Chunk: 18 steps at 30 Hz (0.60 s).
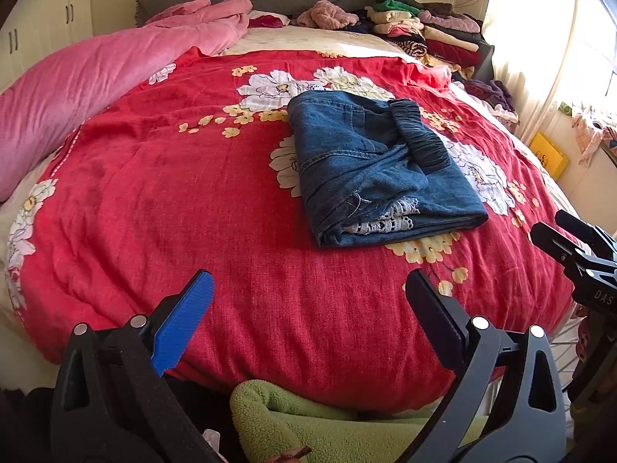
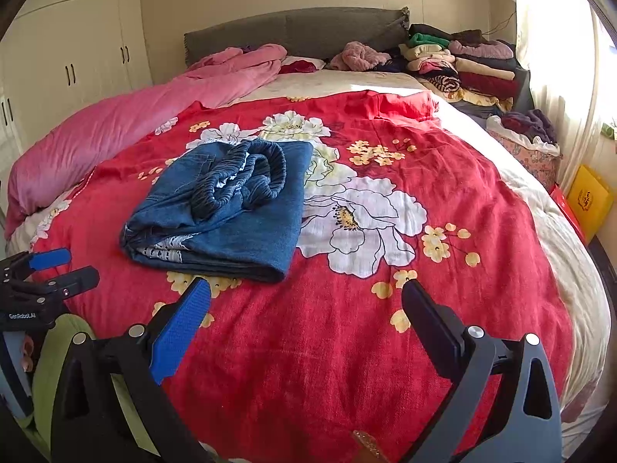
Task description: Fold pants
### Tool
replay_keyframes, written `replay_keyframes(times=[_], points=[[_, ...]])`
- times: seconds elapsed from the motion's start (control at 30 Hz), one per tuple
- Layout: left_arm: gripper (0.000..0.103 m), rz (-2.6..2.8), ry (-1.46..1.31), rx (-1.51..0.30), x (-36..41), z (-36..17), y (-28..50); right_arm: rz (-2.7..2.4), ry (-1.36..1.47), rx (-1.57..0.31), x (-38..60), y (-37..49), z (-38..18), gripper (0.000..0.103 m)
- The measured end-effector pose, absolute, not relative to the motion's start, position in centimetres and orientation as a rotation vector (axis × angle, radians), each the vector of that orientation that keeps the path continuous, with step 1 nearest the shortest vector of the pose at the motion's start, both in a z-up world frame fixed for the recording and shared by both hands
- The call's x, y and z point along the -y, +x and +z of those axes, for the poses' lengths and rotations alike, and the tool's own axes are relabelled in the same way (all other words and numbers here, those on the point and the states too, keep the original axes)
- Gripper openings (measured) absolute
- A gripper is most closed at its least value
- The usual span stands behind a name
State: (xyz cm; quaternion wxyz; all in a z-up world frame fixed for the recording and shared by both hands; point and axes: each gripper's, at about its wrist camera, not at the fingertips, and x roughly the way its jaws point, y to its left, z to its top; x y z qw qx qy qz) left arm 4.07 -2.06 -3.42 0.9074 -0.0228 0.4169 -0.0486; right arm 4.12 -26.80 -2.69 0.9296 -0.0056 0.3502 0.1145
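Blue denim pants [image 1: 378, 166] lie folded into a compact bundle on the red floral bedspread [image 1: 193, 200], elastic waistband on top and white lace trim at the near edge. They also show in the right wrist view [image 2: 227, 208]. My left gripper [image 1: 308, 289] is open and empty, held above the bed's near edge, short of the pants. My right gripper [image 2: 306, 301] is open and empty, just in front of and to the right of the pants. Each gripper shows at the edge of the other's view, the right [image 1: 570, 243] and the left [image 2: 50, 270].
A pink duvet [image 1: 96, 73] lies along the bed's left side. Stacks of folded clothes [image 2: 462, 65] sit at the far right by the grey headboard [image 2: 297, 31]. A basket of clothes [image 2: 528, 142] and yellow box [image 2: 590, 200] stand right of the bed. Green fleece [image 1: 308, 420] is below the left gripper.
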Motion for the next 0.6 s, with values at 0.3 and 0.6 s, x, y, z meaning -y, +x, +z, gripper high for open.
replay_keyframes(times=[0.3,0.6], points=[[0.093,-0.093,-0.032,-0.871,2.32,-3.46,4.06,0.232,-0.014,-0.707,26.79,4.05,-2.24,0.099],[0.093,-0.100,-0.030,-0.866,2.55,-3.24,3.99,0.235,-0.022,-0.705,26.69,3.97,-1.91,0.099]])
